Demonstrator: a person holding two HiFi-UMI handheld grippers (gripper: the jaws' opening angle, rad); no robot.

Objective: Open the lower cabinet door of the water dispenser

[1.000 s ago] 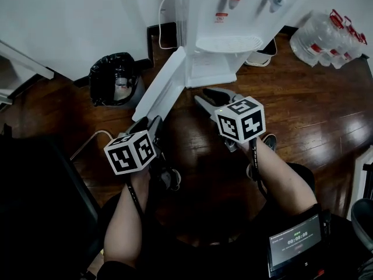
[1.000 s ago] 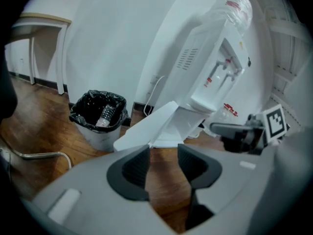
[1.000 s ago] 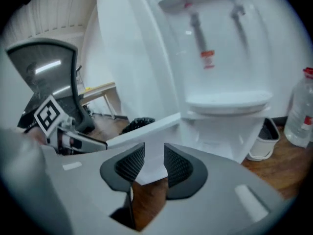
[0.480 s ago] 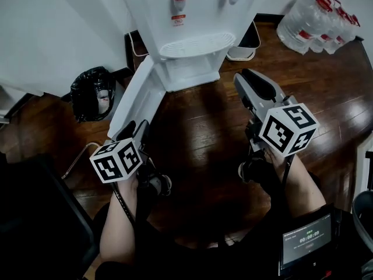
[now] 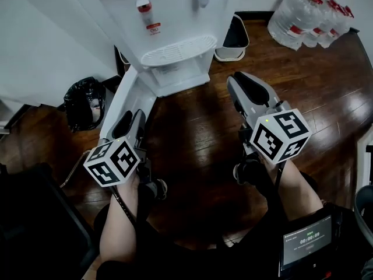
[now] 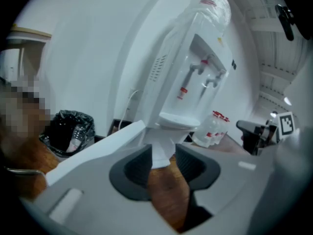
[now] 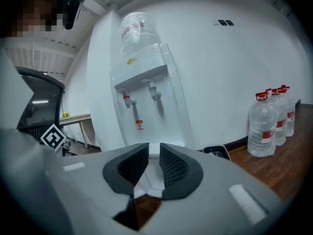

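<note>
Lower cabinet door (image 5: 123, 101): already swung open. It stands out from the foot of the water dispenser (image 5: 169, 16), angled toward the person's left, over the wooden floor (image 5: 192, 133).

Head view only: looks down on the drip tray (image 5: 178, 50), the open cabinet recess below it and the 2 taps (image 5: 144, 4). The dispenser's top is cut off.

Left gripper view: the door (image 6: 98, 148) shows edge-on as a white slab that runs from the dispenser (image 6: 190, 82) toward the camera. This view also shows the bottle on top of the dispenser (image 6: 210, 9), wrapped in clear film.

Right gripper view: dispenser (image 7: 151, 106) face-on, top bottle (image 7: 137, 33) visible. The door cannot be made out here.

Left gripper (image 5: 131, 118): in front of the dispenser, just beside the door's outer end. Its jaws (image 6: 162, 155) stand well apart, have just been closing, and have nothing between them.

Right gripper (image 5: 242, 83): in front of the dispenser on the opposite side from the door. Its jaws (image 7: 154, 155) have just been closing to a narrow slit with nothing in it.

Surroundings: the black-bagged bin (image 5: 81, 101) sits on the door side of the dispenser. A small dark tray (image 5: 234, 37) sits just beside the dispenser's other side, with spare water bottles (image 5: 303, 16) further out.
</note>
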